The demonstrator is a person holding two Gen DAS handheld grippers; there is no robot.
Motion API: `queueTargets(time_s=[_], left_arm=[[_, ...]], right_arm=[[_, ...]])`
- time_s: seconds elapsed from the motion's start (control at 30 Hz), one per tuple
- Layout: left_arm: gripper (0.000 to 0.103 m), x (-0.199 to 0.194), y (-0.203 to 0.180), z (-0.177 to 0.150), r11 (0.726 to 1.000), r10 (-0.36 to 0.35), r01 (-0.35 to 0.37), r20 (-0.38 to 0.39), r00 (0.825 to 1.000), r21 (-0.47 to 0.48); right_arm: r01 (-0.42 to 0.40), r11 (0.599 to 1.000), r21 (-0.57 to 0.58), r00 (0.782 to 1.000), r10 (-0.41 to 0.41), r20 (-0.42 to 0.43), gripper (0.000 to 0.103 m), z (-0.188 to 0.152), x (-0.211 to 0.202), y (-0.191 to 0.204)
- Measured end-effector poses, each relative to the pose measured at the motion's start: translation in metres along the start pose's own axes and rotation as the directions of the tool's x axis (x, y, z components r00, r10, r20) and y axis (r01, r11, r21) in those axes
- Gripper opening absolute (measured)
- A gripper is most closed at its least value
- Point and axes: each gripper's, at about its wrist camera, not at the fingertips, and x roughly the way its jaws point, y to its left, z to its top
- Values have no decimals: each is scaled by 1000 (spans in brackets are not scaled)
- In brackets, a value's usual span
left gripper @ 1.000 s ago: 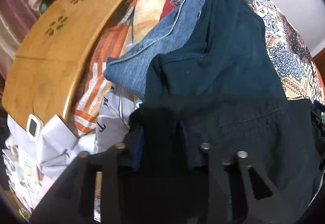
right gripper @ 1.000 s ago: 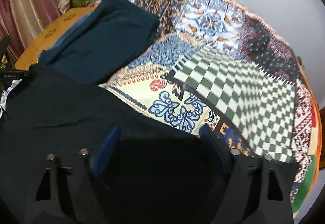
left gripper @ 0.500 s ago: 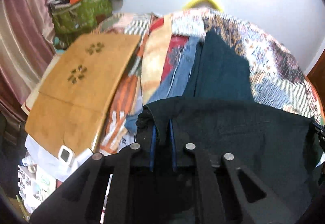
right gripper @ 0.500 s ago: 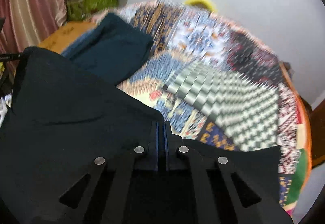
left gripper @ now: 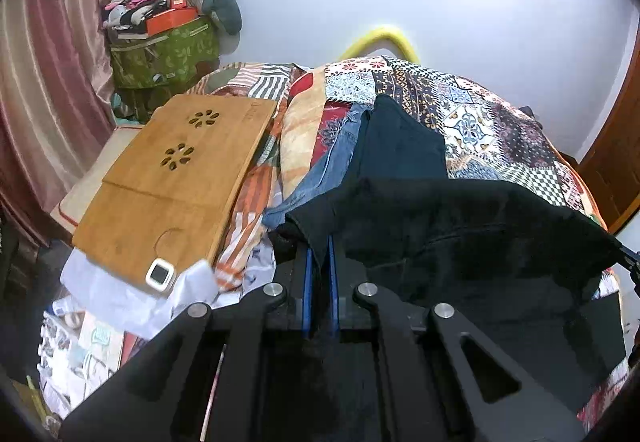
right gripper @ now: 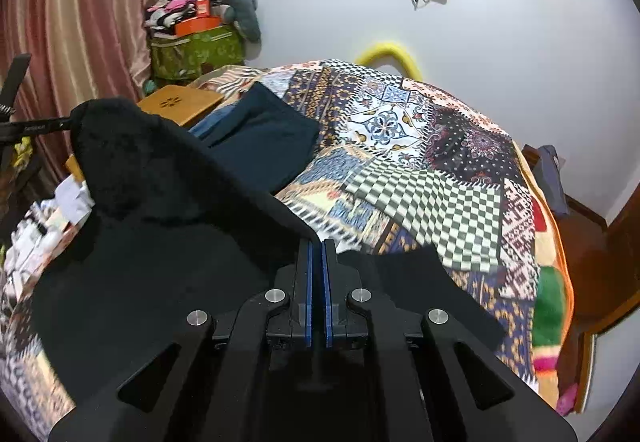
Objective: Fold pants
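Observation:
Black pants [left gripper: 460, 226] hang lifted above the patchwork bedspread [left gripper: 500, 121], stretched between both grippers. My left gripper [left gripper: 319, 242] is shut on the pants' left corner, with cloth pinched between its blue pads. My right gripper [right gripper: 318, 246] is shut on the opposite edge of the black pants [right gripper: 160, 222], which drape down to the left and below it. At the far left of the right wrist view the other gripper's tip [right gripper: 36, 127] holds the cloth's raised corner.
Folded dark teal pants [left gripper: 400, 145] and blue jeans [left gripper: 332, 165] lie on the bed behind the black pants. A wooden lap table [left gripper: 176, 177] sits left of them over papers. A green bag [left gripper: 164, 53] with clutter stands in the corner by the curtain.
Both grippers closed on the black pants and rose, lifting the cloth off the bed. The views tilted up, so the wall and its screen came into sight.

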Motion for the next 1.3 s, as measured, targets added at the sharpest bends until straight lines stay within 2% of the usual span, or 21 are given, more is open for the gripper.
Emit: queueTargets(time_s=[0.27, 0.43, 0.53, 0.67, 0.8, 0.9, 1.0, 1.1, 1.17, 1.23, 1.3], left_arm=[[6, -39, 22, -55, 999, -17, 16, -37, 999, -29], [6, -42, 33, -96, 997, -30, 23, -91, 995, -76], [2, -41, 44, -120, 995, -26, 14, -130, 991, -98], [2, -34, 54, -147, 994, -22, 0, -198, 980, -111], [2, -35, 63, -159, 993, 6, -32, -222, 975, -111], [2, -45, 64, -155, 994, 23, -44, -196, 980, -101], [9, -53, 57, -143, 996, 43, -55, -161, 986, -76], [23, -59, 46, -128, 998, 27, -35, -120, 992, -61], [39, -62, 36, -119, 999, 22, -26, -93, 995, -44], [50, -63, 22, -109, 1000, 23, -25, -65, 998, -18], [62, -62, 10, -98, 1000, 18, -17, -46, 999, 5]], right_arm=[[-34, 998, -43, 999, 33, -25, 3, -44, -38, 32], [-63, 998, 1, 997, 63, -45, 3, -76, -47, 43], [-74, 997, 35, 995, 76, -70, 3, -96, -44, 47], [-79, 994, 77, 990, 87, -110, 3, -118, -38, 53], [-82, 991, 104, 987, 96, -133, 4, -129, -37, 53], [-70, 992, 107, 987, 84, -135, 4, -127, -46, 49], [-50, 993, 105, 991, 62, -120, 6, -122, -59, 43], [-30, 993, 110, 995, 40, -86, 15, -113, -72, 33], [-6, 994, 112, 999, 12, -50, 26, -105, -79, 27], [20, 993, 114, 1000, -17, -23, 51, -97, -82, 22], [48, 992, 119, 999, -49, 4, 67, -87, -80, 15]])
